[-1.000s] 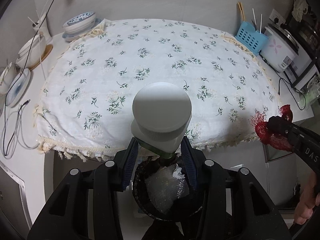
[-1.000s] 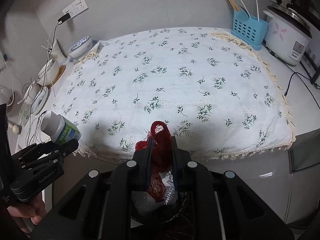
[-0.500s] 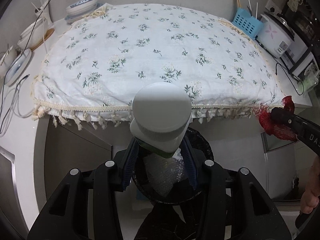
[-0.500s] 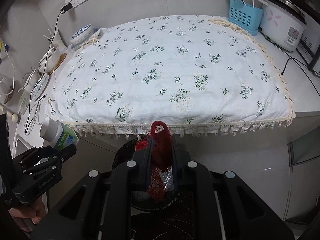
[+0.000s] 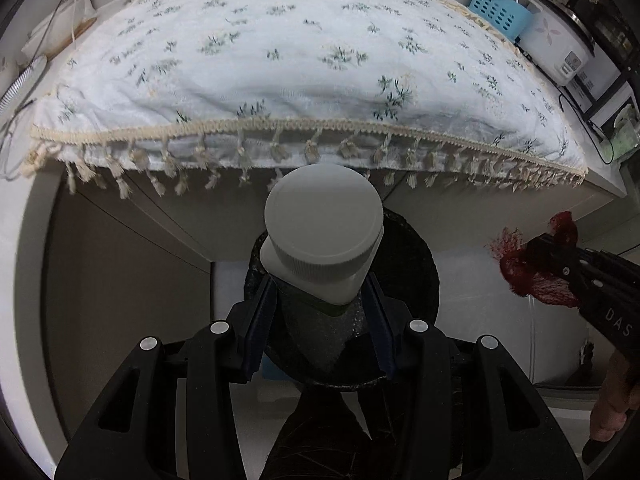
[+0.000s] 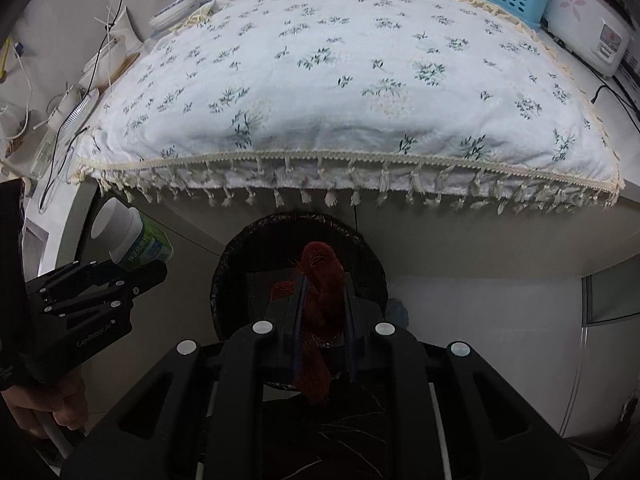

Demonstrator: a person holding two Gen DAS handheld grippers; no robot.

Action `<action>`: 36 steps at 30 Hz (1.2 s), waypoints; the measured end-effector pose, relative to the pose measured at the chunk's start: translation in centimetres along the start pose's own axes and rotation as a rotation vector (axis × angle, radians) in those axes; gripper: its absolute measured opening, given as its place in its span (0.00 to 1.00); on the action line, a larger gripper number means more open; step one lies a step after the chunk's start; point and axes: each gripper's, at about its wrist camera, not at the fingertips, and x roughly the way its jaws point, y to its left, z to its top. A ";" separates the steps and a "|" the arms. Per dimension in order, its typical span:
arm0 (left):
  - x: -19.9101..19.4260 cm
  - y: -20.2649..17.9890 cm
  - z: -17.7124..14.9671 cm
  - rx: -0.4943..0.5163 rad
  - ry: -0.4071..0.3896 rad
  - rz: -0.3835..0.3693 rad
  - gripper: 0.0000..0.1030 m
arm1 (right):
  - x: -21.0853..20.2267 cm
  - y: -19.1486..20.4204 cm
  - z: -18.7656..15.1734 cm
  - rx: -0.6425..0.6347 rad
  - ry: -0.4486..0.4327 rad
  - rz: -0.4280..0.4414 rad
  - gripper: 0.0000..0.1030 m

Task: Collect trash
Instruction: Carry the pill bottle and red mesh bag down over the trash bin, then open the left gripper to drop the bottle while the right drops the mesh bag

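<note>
1. Left tool (image 5: 322,312) is clamped on a white-capped bottle (image 5: 322,236), blue pads pressing its body from both sides. The bottle's cap faces the cam. In the right wrist view the same bottle (image 6: 132,240) shows a green label and sticks out of the tool's tip.
2. Right tool (image 6: 322,320) is nearly closed, pinching a wad of red mesh netting (image 6: 320,300). Loose mesh hangs out below the grip. From the left cam the netting (image 5: 532,268) bulges out at both sides of the tool.
3. The bin (image 5: 416,264), lined w/ a black bag, stands on the floor in front of the worktop (image 5: 604,188). Both tools point steeply down at it. The bottle sits over the bin's mouth; the red mesh is over the bin (image 6: 368,264) too, per the right cam.
4. Something pale, prob. plastic film, lies inside the bin already. Can't tell what exactly.
5. Floral tablecloth (image 6: 360,80) on the worktop shows no loose trash. Only dishes, a blue basket & a rice cooker sit around its edges.
6. Progress, as I judge it: pick-up done, carry done, both items at the bin. Left to do: let go of bottle & netting so they drop in. Task looks near its end, unless more trash lies outside the frames.
</note>
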 end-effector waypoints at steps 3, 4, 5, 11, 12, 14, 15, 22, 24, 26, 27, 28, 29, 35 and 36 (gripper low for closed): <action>1.5 0.0 -0.4 0.002 -0.001 0.001 0.42 | 1.7 -0.1 -0.3 0.002 0.025 0.003 0.15; 2.1 0.0 -0.4 -0.005 0.009 -0.002 0.42 | 2.3 -0.2 -0.3 0.003 0.033 0.004 0.15; 2.6 0.0 -0.5 -0.010 0.015 -0.003 0.42 | 2.7 -0.2 -0.3 0.000 0.038 0.001 0.15; 4.9 -0.5 -0.5 0.006 0.032 0.017 0.42 | 3.8 -0.5 -0.3 -0.007 0.053 0.001 0.15; 5.2 -0.6 -0.5 0.010 0.033 0.018 0.42 | 3.9 -0.5 -0.3 -0.006 0.054 0.000 0.15; 5.7 -0.8 -0.5 0.017 0.038 0.024 0.42 | 4.1 -0.6 -0.3 -0.006 0.057 -0.004 0.15; 6.1 -1.0 -0.5 0.018 0.044 0.025 0.42 | 4.1 -0.7 -0.3 -0.003 0.058 -0.003 0.15; 8.0 -2.2 -0.3 0.040 0.059 0.011 0.42 | 4.4 -1.1 -0.3 0.004 0.074 -0.016 0.15; 8.3 -2.6 -0.2 0.047 0.059 0.011 0.44 | 4.4 -1.2 -0.3 0.006 0.074 -0.017 0.15; 8.3 -2.8 -0.1 0.050 0.059 0.008 0.48 | 4.4 -1.2 -0.3 0.006 0.072 -0.017 0.15; 8.3 -2.8 -0.1 0.048 0.056 0.011 0.56 | 4.4 -1.3 -0.4 0.006 0.073 -0.017 0.15; 8.2 -3.0 0.0 0.045 0.048 0.014 0.58 | 4.4 -1.3 -0.3 0.006 0.074 -0.016 0.15; 8.1 -3.1 0.1 0.044 0.041 0.015 0.62 | 4.4 -1.2 -0.3 0.007 0.074 -0.014 0.15; 5.2 -1.4 0.6 0.018 0.001 0.019 0.86 | 5.1 -0.2 0.4 -0.009 0.079 0.007 0.16; 4.7 -1.2 0.7 0.017 -0.013 0.028 0.91 | 5.2 0.1 0.6 -0.013 0.078 0.009 0.16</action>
